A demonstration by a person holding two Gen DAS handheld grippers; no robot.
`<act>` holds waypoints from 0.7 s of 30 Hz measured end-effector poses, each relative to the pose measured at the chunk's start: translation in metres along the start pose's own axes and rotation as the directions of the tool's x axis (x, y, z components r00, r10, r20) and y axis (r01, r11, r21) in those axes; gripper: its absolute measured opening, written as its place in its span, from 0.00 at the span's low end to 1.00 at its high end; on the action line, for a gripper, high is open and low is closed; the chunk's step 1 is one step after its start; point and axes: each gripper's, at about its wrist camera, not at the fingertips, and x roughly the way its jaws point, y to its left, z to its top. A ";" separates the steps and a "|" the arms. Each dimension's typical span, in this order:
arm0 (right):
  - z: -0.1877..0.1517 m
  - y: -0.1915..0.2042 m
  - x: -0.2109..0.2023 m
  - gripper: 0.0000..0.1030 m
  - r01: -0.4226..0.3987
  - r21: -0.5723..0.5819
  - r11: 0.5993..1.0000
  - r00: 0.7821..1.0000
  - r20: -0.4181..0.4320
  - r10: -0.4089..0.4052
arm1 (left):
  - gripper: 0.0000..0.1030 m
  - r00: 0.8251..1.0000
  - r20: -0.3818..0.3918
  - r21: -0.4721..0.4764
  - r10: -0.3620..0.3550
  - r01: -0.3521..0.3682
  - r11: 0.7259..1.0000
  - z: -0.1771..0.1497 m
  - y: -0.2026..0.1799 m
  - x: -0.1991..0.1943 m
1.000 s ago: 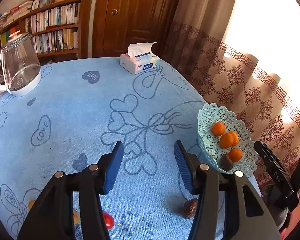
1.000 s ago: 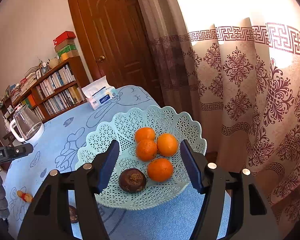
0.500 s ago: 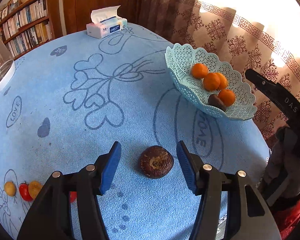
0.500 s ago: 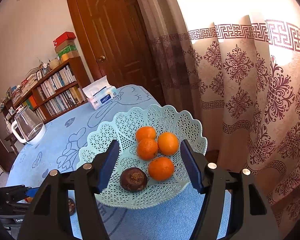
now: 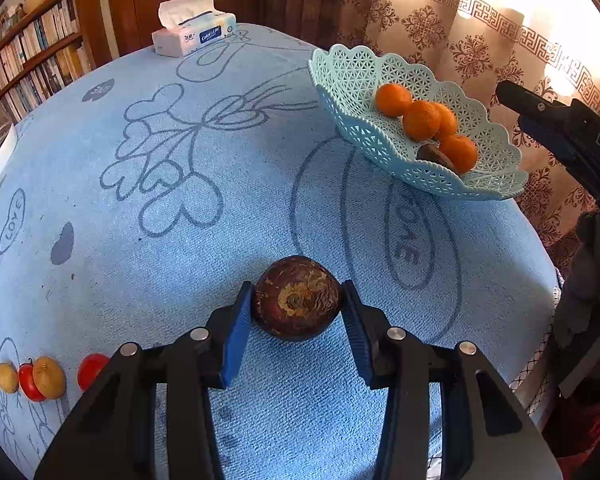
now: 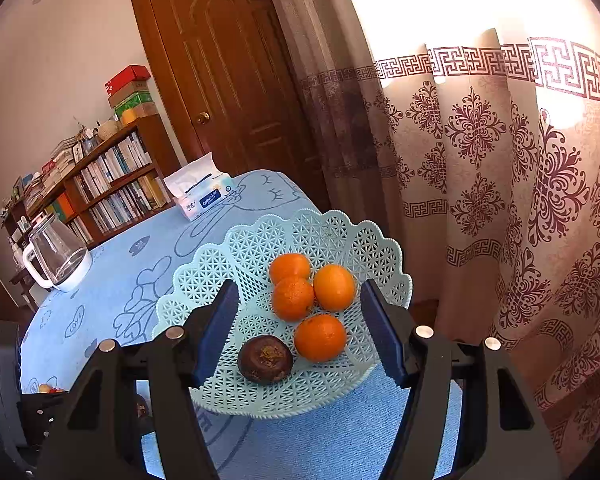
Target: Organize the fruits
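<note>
My left gripper is shut on a dark brown round fruit that rests on the blue tablecloth. A mint lattice basket at the right table edge holds several oranges and another brown fruit. In the right wrist view my right gripper is open and empty, hovering over the basket, with the oranges and brown fruit between its fingers. Small red and yellow fruits lie at the left front.
A tissue box stands at the far edge. A glass kettle stands at the far left. A bookshelf, a door and curtains ring the table. The right gripper's body shows beside the basket.
My left gripper swung toward the brown fruit, moved down around it and closed on it. The right gripper stayed open over the basket.
</note>
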 end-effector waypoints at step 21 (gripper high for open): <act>0.005 -0.016 -0.009 0.63 0.011 0.052 0.999 0.999 0.034 -0.013 | 0.57 0.982 0.183 0.069 -0.039 0.027 0.997 0.080 -0.048 -0.016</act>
